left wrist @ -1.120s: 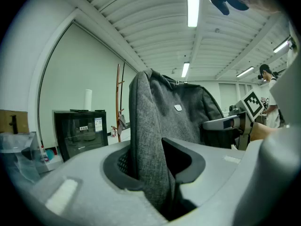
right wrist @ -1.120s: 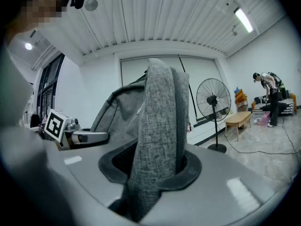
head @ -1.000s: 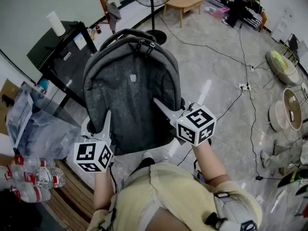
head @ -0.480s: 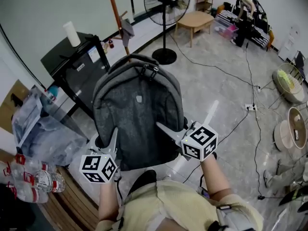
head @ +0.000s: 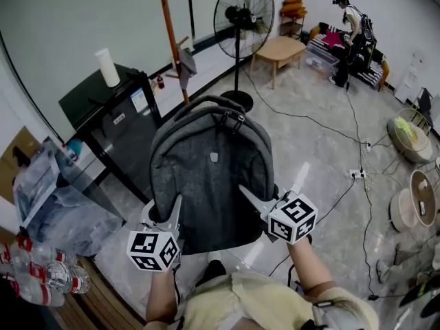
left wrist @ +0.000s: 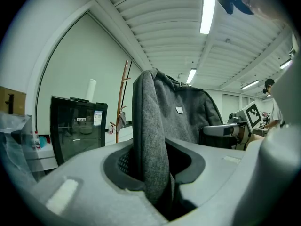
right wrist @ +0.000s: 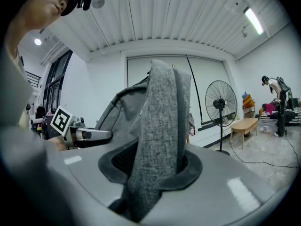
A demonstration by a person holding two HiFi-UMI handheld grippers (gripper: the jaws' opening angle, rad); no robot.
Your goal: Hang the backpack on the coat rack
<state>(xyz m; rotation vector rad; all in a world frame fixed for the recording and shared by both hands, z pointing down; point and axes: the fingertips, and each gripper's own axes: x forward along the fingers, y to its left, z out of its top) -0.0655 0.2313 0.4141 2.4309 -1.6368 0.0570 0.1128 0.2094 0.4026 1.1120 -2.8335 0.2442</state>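
2 edges of the backpack (head: 210, 163) pinched: left claw (head: 176, 203) clamped, right claw (head: 246, 192) closing on fabric.

A grey backpack (head: 210, 177) is held upright above the floor, its front panel facing the camera. The left claw (head: 174, 210) grips its lower left edge. The right claw (head: 251, 196) has the lower right edge between its jaws, which are closing. Beyond it stand a wooden coat rack (head: 170, 40), a standing fan (head: 242, 12) and a black cabinet (head: 110, 119).
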